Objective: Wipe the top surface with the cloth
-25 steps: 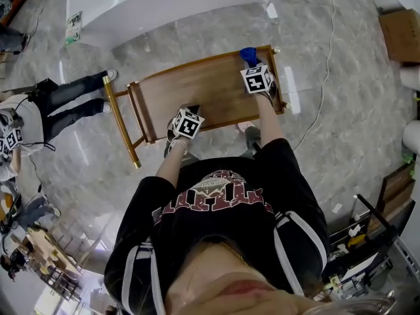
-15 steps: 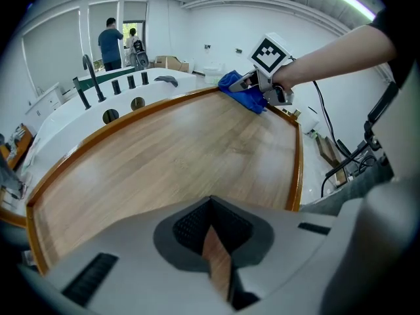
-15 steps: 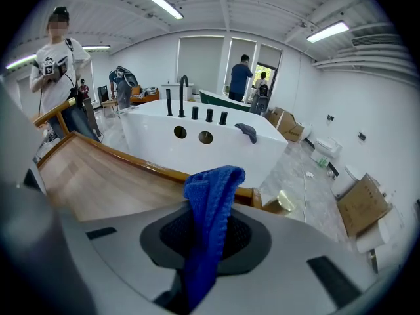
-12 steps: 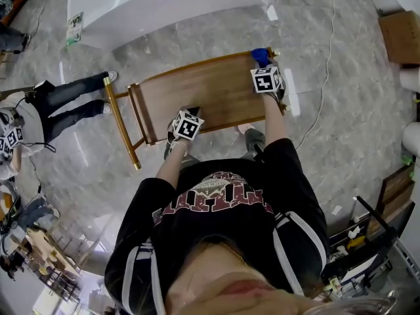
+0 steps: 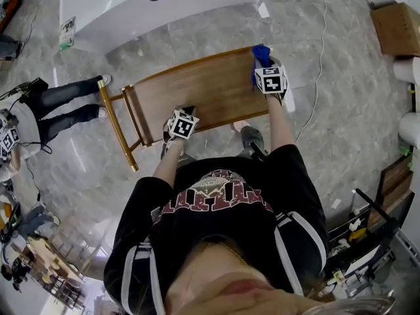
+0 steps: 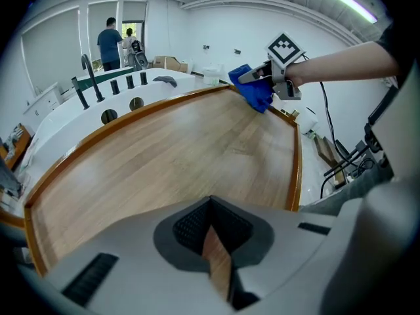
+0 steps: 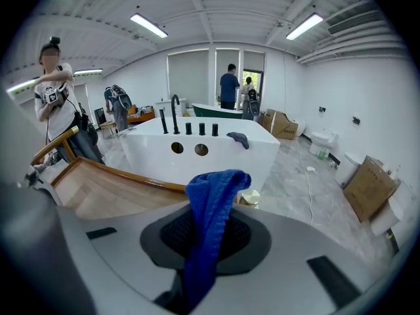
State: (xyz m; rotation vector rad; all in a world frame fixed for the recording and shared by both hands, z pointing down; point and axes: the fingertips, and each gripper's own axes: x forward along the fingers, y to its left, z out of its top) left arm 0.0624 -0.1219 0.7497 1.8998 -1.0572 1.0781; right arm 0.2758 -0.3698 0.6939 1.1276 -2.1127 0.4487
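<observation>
A wooden top (image 5: 203, 94) with a raised golden rim (image 6: 296, 163) stood on the grey marble floor (image 5: 328, 130), directly at 12 o'clock from the person. The blue cloth (image 5: 260, 52) sat at the top's 1 o'clock corner, bunched against the rim there. The right gripper (image 5: 262, 64) had its jaws closed on the cloth: in the right gripper view a fold of it stood up between the pads and hung over their front. From the left gripper view the cloth's loose end touched the wood just inside the far corner.

The left gripper (image 5: 188, 110) was at the 6 o'clock edge of the top, well apart from the right one. Its jaws were drawn nearly together, with a thin strip of wood between them. This looked like the near rim pinched in the jaws, though the view was too close to be certain. The rest of the wooden surface was bare, showing pale grain.

At 9 o'clock the frame carried a golden handle bar (image 5: 115, 126). Beyond the top, at 12 o'clock, stood a white bathtub (image 5: 157, 5) with dark fittings along its deck. A second person (image 5: 59, 107) in dark trousers stood at 9 o'clock. A cardboard box (image 5: 394, 28) lay at 2 o'clock.
</observation>
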